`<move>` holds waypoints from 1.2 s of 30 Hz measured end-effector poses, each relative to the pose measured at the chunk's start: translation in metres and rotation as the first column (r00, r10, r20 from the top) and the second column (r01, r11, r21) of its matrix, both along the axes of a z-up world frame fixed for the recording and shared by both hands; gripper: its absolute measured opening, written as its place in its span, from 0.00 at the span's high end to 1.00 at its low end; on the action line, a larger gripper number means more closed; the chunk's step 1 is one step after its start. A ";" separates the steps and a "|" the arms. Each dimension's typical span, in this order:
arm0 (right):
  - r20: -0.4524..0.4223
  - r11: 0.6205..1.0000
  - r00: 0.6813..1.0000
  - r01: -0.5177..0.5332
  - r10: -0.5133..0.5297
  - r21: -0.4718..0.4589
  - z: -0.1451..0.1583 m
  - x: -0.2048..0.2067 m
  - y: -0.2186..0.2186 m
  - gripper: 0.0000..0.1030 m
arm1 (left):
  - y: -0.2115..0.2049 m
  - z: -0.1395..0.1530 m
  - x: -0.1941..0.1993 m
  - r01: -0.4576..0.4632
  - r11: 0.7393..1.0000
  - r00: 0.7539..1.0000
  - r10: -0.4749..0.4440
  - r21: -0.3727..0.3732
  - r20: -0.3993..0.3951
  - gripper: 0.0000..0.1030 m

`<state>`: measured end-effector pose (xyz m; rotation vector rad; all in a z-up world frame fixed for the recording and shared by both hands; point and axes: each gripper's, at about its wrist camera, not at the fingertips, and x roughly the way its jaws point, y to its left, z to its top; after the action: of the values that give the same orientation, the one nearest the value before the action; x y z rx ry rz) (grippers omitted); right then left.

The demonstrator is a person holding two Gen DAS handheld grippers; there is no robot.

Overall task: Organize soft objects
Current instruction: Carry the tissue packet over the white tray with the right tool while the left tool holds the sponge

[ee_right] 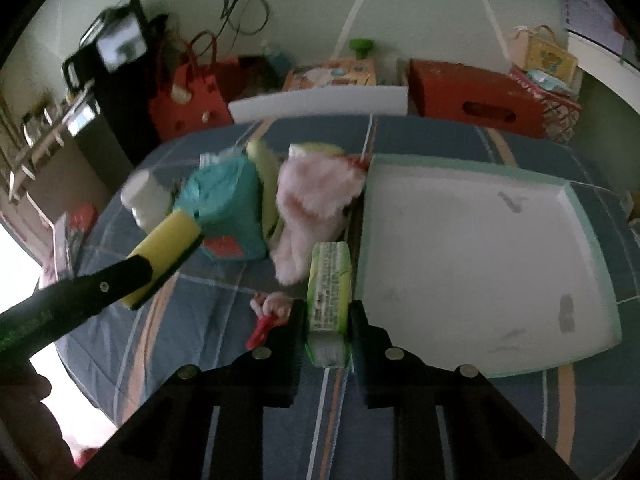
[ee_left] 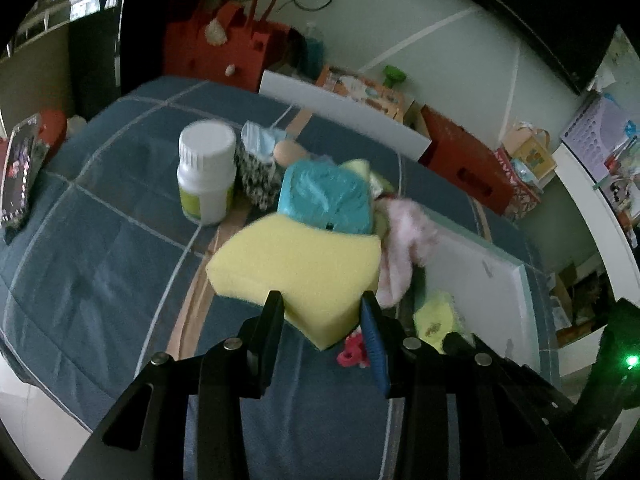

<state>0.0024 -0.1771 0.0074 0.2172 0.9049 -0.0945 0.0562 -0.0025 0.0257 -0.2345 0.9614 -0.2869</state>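
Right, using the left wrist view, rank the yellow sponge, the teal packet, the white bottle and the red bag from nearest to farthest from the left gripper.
1. Yellow sponge: clamped between the left gripper's fingers.
2. Teal packet: just behind the sponge, slightly right.
3. White bottle: farther back, on the left of the bedspread.
4. Red bag: beyond the bed, against the wall.

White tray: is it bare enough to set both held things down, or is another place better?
The white tray is bare apart from faint smudges, bordered by the pink plush on its left. It is crowded around the teal packet and white bottle. The quilt in front of the bottle is also bare.
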 end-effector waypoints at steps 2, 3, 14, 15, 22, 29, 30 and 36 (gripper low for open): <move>0.029 0.999 0.999 0.035 -0.034 -0.010 0.015 0.000 -0.010 0.78 | -0.006 0.014 -0.001 0.012 1.000 0.999 -0.013 0.013 0.032 0.61; 0.045 0.998 0.997 0.060 -0.059 -0.027 0.024 0.000 -0.017 0.78 | -0.010 0.020 -0.001 0.025 1.000 0.999 -0.025 0.012 0.044 0.64; 0.102 0.966 0.961 0.256 -0.257 0.029 0.049 0.011 -0.092 0.78 | -0.082 0.043 0.012 0.187 0.982 0.978 -0.190 0.038 0.091 0.79; 0.103 0.963 0.958 0.266 -0.268 0.034 0.047 0.009 -0.097 0.78 | -0.084 0.039 0.011 0.189 0.981 0.978 -0.192 0.048 0.086 0.79; 0.054 0.947 0.946 0.317 -0.320 0.056 0.023 0.000 -0.116 0.78 | -0.078 0.007 0.019 0.187 0.981 0.982 -0.187 0.049 0.001 0.79; 0.048 0.941 0.942 0.327 -0.332 0.091 0.020 -0.014 -0.124 0.78 | -0.059 -0.022 0.026 0.121 0.988 0.991 -0.114 0.099 -0.073 0.52; 0.051 0.939 0.941 0.329 -0.335 0.098 0.021 -0.016 -0.126 0.78 | -0.059 -0.026 0.025 0.117 0.987 0.991 -0.109 0.110 -0.082 0.47; 0.055 0.926 0.931 0.351 -0.361 0.137 0.022 -0.025 -0.138 0.78 | -0.063 -0.044 0.018 0.139 0.971 0.986 -0.118 0.196 -0.118 0.33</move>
<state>-0.0230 -0.3153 0.0294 0.4990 0.7844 -0.3658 0.0742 -0.0660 -0.0182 0.0006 1.1052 -0.2948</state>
